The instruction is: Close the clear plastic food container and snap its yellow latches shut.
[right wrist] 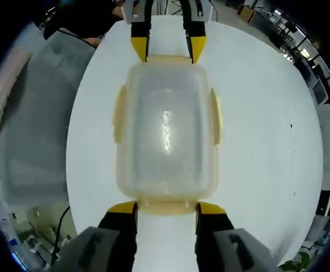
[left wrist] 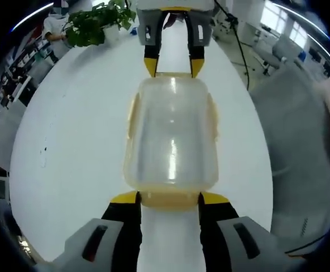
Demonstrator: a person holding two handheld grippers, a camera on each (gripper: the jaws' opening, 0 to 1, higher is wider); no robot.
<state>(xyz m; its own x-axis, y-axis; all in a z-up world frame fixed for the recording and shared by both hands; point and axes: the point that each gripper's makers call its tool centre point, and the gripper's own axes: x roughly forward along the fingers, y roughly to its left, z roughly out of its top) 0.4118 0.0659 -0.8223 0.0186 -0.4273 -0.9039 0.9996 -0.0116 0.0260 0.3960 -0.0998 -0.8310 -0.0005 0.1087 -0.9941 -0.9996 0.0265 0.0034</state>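
The clear plastic container point(left wrist: 170, 133) lies on the white table point(left wrist: 74, 141) with its lid on. Yellow latches run along its long sides point(left wrist: 132, 116) and its short ends point(left wrist: 168, 199). My left gripper point(left wrist: 169, 198) stands open at the near end, yellow fingertips point(left wrist: 125, 197) on either side of the end latch. My right gripper point(left wrist: 173, 67) faces it from the far end, also open. In the right gripper view the container point(right wrist: 166, 127) sits the same way, with the right gripper point(right wrist: 166, 207) astride its near latch point(right wrist: 166, 205) and the left gripper point(right wrist: 168, 48) opposite.
A potted plant point(left wrist: 97, 22) stands at the table's far end, with a person point(left wrist: 54, 25) behind it. Grey floor point(left wrist: 301, 141) lies beyond the table's edge, crossed by a black cable point(left wrist: 238, 45). Office desks point(right wrist: 324, 85) line the room's side.
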